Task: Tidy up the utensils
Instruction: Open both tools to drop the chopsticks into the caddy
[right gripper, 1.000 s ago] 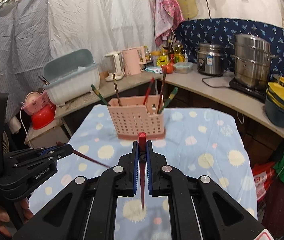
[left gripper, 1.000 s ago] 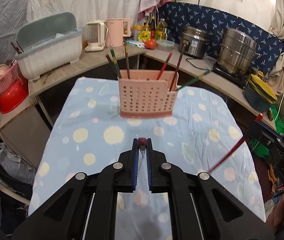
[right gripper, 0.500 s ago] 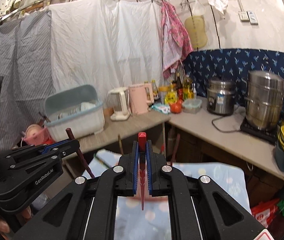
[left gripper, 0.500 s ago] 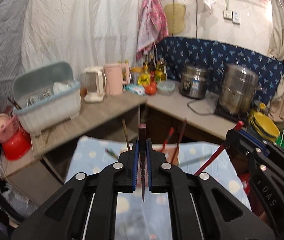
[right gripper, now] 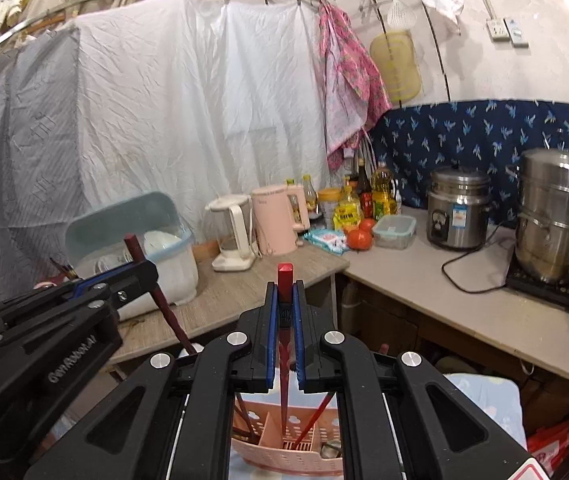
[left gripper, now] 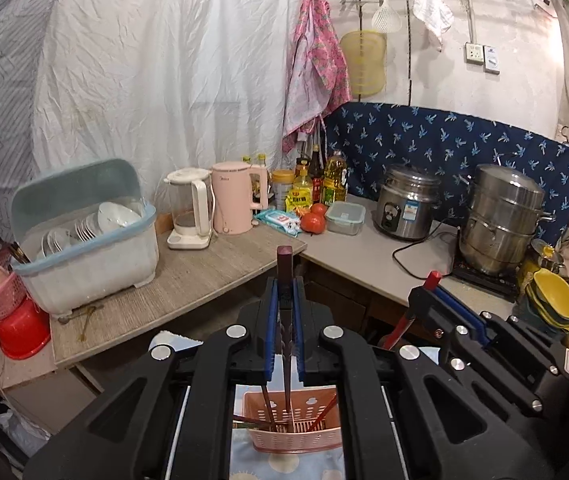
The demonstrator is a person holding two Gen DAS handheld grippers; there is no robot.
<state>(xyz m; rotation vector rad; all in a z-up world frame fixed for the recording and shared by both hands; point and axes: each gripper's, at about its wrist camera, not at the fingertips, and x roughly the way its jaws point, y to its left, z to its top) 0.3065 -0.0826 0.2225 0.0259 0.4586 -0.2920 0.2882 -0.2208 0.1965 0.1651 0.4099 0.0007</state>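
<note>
Both grippers rose above pink holder (left gripper: 296, 436), jaws each pinching a chopstick.

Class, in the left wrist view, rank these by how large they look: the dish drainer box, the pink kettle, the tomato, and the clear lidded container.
1. Dish drainer box
2. Pink kettle
3. Clear lidded container
4. Tomato
The box sits nearer the camera, which inflates it somewhat.
</note>
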